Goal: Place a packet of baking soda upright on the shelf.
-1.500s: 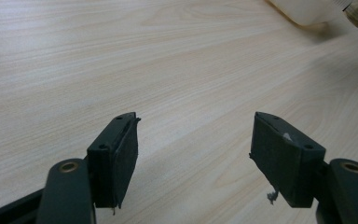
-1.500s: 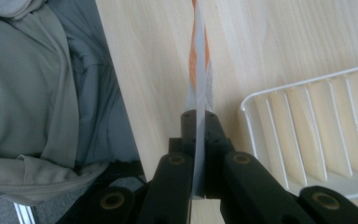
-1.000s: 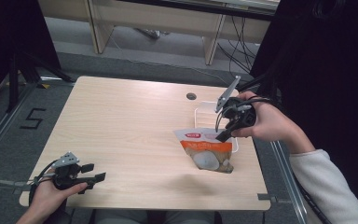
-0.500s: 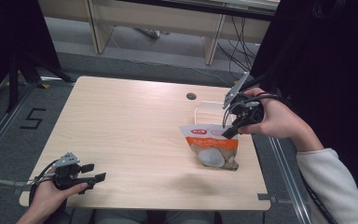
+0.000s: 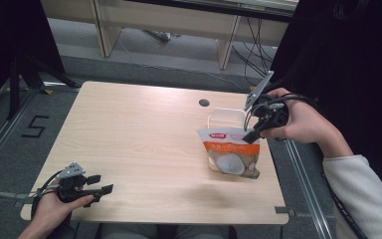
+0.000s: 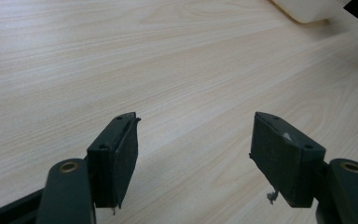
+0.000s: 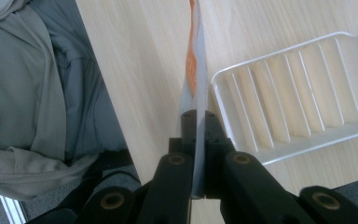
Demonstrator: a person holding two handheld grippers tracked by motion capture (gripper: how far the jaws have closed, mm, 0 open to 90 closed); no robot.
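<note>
the right gripper (image 5: 252, 135) clamps the top edge of a pouch (image 5: 233, 154), held over the pale wooden table (image 5: 139, 134) beside a white tray (image 7: 298, 88). the left gripper (image 5: 95, 185) rests open near the front edge. grey floor behind.

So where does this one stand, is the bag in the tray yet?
Done: the right gripper has clamped the top edge of the orange and white bag; the right gripper view shows its jaws shut on the bag's edge. In hand: the bag hangs upright just in front of the white ribbed tray. Left, probably: setting the bag in the tray and letting go. The left gripper rests open at the table's near left corner.
</note>
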